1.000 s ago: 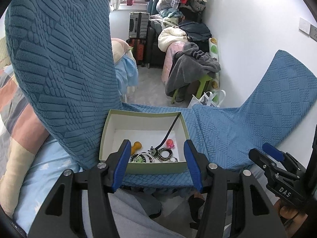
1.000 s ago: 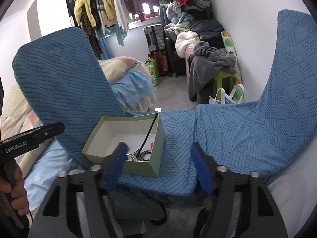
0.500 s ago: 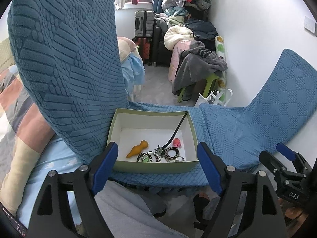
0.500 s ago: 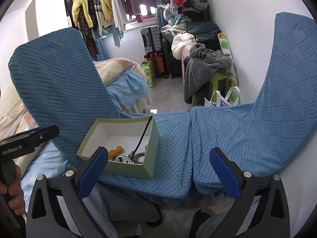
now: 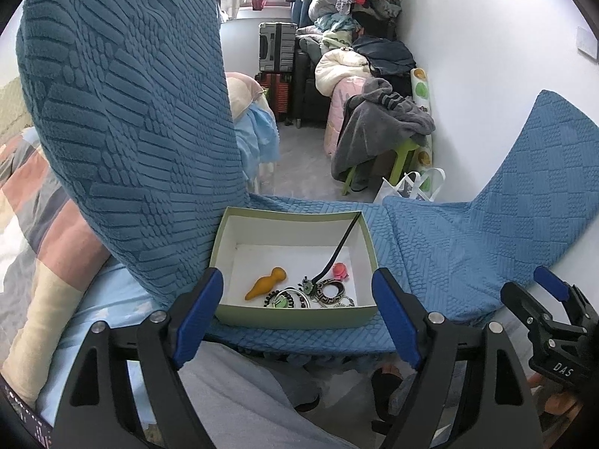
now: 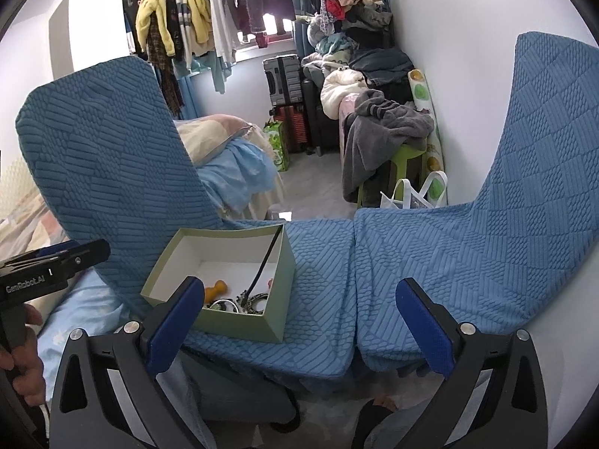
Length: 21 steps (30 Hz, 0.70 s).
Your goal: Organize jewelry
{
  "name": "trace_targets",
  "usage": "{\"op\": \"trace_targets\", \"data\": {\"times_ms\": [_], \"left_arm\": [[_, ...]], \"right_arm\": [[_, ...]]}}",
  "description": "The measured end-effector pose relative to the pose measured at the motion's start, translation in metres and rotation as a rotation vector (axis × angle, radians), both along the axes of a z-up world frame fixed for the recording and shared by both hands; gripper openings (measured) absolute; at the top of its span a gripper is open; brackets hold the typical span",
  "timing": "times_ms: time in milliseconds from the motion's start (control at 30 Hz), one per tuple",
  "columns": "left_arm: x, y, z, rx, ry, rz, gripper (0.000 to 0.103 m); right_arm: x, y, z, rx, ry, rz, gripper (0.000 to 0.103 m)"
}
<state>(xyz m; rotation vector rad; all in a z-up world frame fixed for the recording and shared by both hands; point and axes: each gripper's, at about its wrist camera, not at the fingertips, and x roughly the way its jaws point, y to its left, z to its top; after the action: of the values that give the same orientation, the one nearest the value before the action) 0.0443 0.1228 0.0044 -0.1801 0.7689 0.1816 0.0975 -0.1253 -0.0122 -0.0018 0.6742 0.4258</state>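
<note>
Jewelry (image 5: pixel 318 292) lies heaped along the near wall of the green box (image 5: pixel 295 316), low centre of frame, while left gripper (image 5: pixel 299 314) and right gripper (image 6: pixel 299 321), narrower a second ago, now gape wide and empty, suggesting release or readiness.

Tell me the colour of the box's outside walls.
Pale green box, white inside; right wrist view shows it best.
</note>
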Motion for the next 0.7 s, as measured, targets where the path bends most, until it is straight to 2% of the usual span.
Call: {"op": "trace_targets", "data": {"times_ms": [367,700], "left_arm": [[-0.0008,-0.0019,-0.0002,-0.011,0.006,-0.004,0.082],[-0.0019,-0.0027,-0.0012,-0.004,0.011,-0.012,0.082]], "right_arm": [[-0.0007,-0.0029,0.0046,-0.006,-0.027,0.006,0.103],[-0.0011,-0.0015,-0.0004,-0.016,-0.005,0.009,0.103]]}}
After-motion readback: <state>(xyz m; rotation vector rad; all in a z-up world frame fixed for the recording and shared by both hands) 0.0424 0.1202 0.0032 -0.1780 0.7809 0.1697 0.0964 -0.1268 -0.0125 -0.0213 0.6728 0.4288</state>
